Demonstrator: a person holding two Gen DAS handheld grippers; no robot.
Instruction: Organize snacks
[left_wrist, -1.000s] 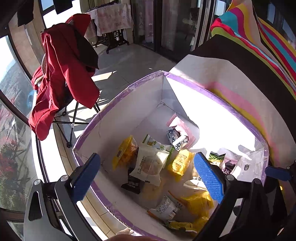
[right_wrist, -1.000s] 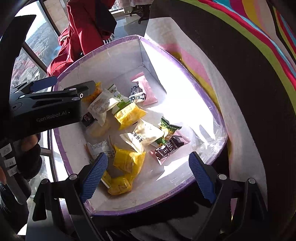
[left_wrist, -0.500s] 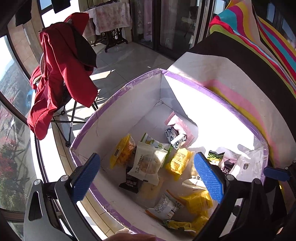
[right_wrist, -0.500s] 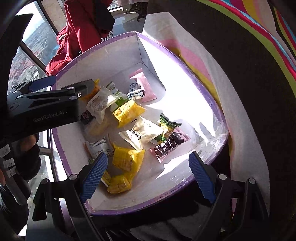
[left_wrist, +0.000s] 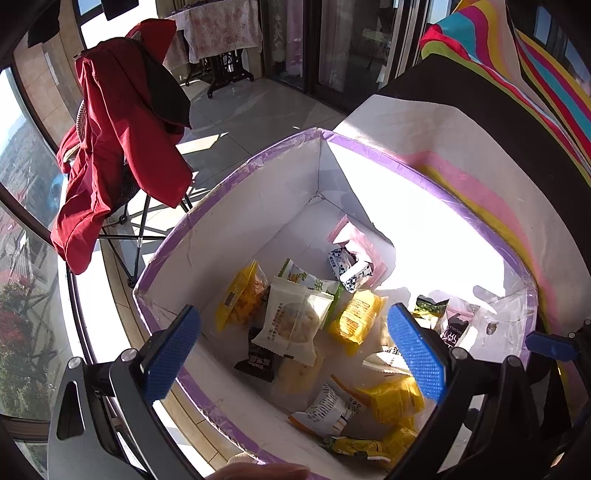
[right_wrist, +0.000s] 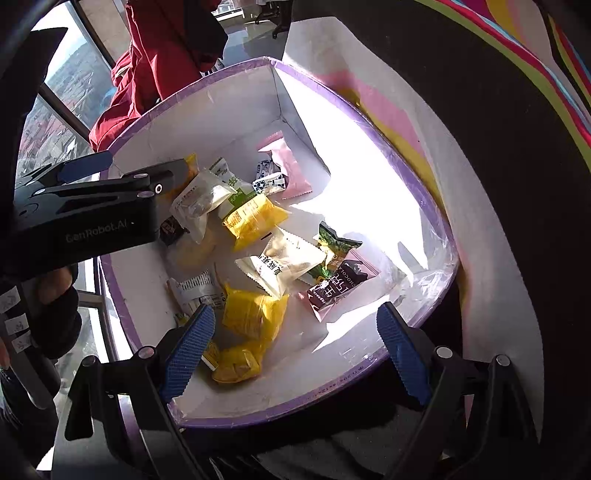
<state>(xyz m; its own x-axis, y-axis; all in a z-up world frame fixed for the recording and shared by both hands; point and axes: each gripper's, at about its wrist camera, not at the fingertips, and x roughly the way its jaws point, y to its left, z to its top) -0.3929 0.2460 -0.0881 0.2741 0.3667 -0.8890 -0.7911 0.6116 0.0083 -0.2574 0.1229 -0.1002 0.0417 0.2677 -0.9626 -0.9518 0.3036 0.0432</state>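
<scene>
Left gripper (left_wrist: 293, 349): jaws spread wide, empty, above the snack box (left_wrist: 236, 177) | Right gripper (right_wrist: 295, 349): jaws released wide, gripping nothing, over the box's near rim

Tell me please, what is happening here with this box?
A person holds two grippers above a white box with a purple rim. Many wrapped snacks lie loose on its bottom. The left gripper and the right gripper both stand open and empty, pointing down into the box. Nothing is being held at this moment.
</scene>
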